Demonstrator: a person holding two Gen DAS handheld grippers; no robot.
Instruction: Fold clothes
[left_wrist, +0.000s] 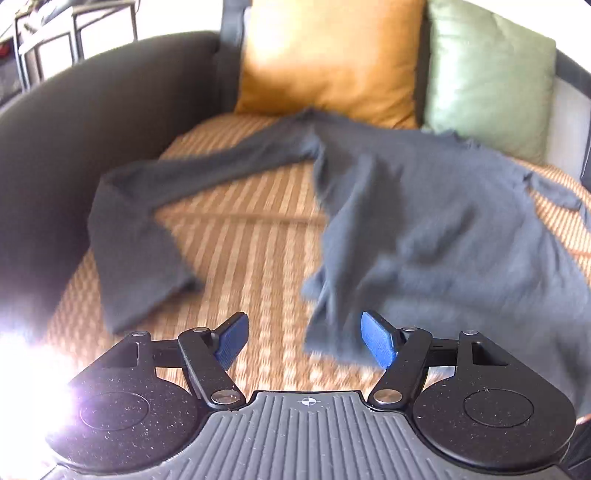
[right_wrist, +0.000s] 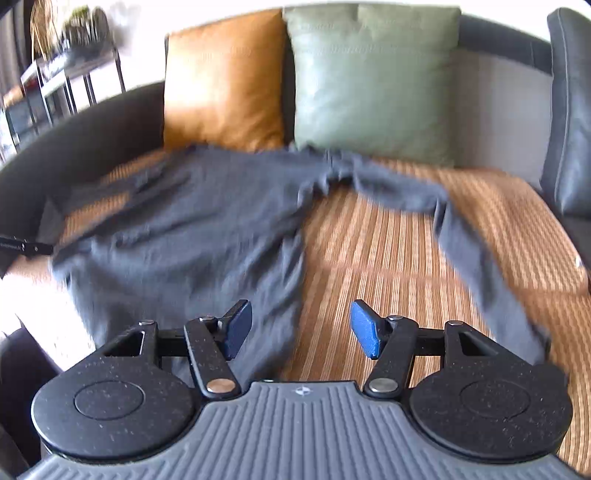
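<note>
**Dark long-sleeved top spread on the sofa mat, both grippers empty**

Left wrist view: the left gripper (left_wrist: 304, 341) hangs above the woven striped mat (left_wrist: 243, 258) with its jaws wide apart, nothing between the blue pads. The dark grey top (left_wrist: 424, 221) lies on the mat, blurred by motion. Its body is rumpled, with soft folds, and the near hem corner reaches just beside the right-hand pad. One sleeve (left_wrist: 136, 221) stretches away from the body toward the dark sofa arm (left_wrist: 74, 129), then bends back toward the camera, lying flat. Behind the top, an orange cushion (left_wrist: 328, 59) and a green cushion (left_wrist: 487, 77) lean against the sofa back; the collar end touches the base of the orange one.

Right wrist view: the right gripper (right_wrist: 301, 328) also has its jaws open and empty, poised over the hem edge of the top (right_wrist: 192, 229). The other sleeve (right_wrist: 476, 266) runs out from the shoulder, then angles down across the mat (right_wrist: 369, 266). The orange cushion (right_wrist: 221, 81) and green cushion (right_wrist: 373, 85) stand behind the top.
</note>
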